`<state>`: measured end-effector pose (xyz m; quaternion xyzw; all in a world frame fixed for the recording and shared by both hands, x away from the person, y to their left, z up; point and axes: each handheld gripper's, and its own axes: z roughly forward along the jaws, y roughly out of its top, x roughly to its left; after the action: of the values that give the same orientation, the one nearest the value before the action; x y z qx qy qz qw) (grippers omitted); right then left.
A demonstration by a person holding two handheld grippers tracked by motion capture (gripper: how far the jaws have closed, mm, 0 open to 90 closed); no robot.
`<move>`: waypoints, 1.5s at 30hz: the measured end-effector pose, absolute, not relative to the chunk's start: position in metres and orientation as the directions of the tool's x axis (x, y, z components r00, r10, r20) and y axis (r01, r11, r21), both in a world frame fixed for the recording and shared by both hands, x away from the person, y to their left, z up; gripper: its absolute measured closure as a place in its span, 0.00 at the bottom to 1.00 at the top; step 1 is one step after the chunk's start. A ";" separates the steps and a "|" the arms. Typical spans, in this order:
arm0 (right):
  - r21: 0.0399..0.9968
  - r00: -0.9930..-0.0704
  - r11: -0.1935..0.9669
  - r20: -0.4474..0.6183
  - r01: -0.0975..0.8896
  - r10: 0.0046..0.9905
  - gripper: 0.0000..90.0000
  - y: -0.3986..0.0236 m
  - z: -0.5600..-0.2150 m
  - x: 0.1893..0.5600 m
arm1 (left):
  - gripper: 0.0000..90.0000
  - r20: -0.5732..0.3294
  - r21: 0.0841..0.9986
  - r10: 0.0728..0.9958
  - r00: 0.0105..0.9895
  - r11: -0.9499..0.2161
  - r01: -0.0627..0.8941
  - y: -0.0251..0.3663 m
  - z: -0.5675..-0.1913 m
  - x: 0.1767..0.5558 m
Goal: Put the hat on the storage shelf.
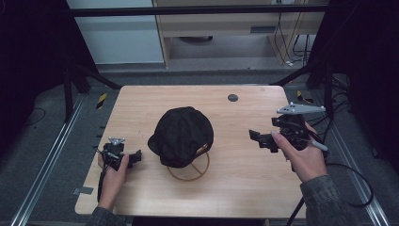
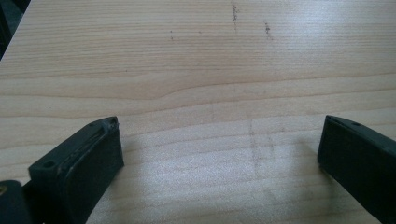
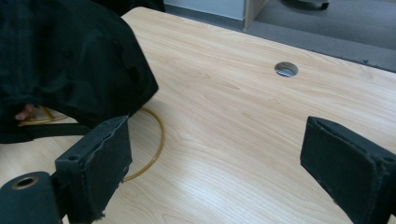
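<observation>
A black cap (image 1: pixel 181 135) sits on a thin amber wire stand (image 1: pixel 194 173) in the middle of the wooden table (image 1: pixel 244 188). My left gripper (image 1: pixel 137 156) rests low at the cap's left, a little apart from its brim, jaws pointing right. Its own view has the left gripper (image 2: pixel 220 123) open wide over bare wood. My right gripper (image 1: pixel 258 139) is held above the table to the right of the cap, pointing left at it. In its own view the right gripper (image 3: pixel 217 123) is open and empty, with the cap (image 3: pixel 70 60) and the stand's base ring (image 3: pixel 158 133) just beyond its left jaw.
A round metal grommet (image 1: pixel 232 98) sits near the table's far edge; the same grommet (image 3: pixel 286 69) lies ahead of the right gripper. Black frame struts and cables stand around the table, with grey floor and a cabinet behind.
</observation>
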<state>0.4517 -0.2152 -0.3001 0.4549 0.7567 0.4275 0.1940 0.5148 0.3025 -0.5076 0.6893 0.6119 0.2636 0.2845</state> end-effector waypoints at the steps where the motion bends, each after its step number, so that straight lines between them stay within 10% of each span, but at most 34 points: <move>1: 0.823 -0.506 0.218 0.095 0.524 0.857 0.11 -0.217 -0.302 0.451 | 0.00 0.015 0.715 0.994 0.112 -0.089 0.694 0.302 -0.508 0.515; 45: 0.772 -0.460 0.209 0.119 0.600 0.880 0.12 -0.241 -0.392 0.443 | 0.00 0.015 0.715 0.994 0.112 -0.089 0.694 0.302 -0.508 0.515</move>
<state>0.4425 -0.2414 -0.3916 0.4886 0.7573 0.3958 0.1766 0.5148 0.3025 -0.5076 0.6891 0.6121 0.2636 0.2846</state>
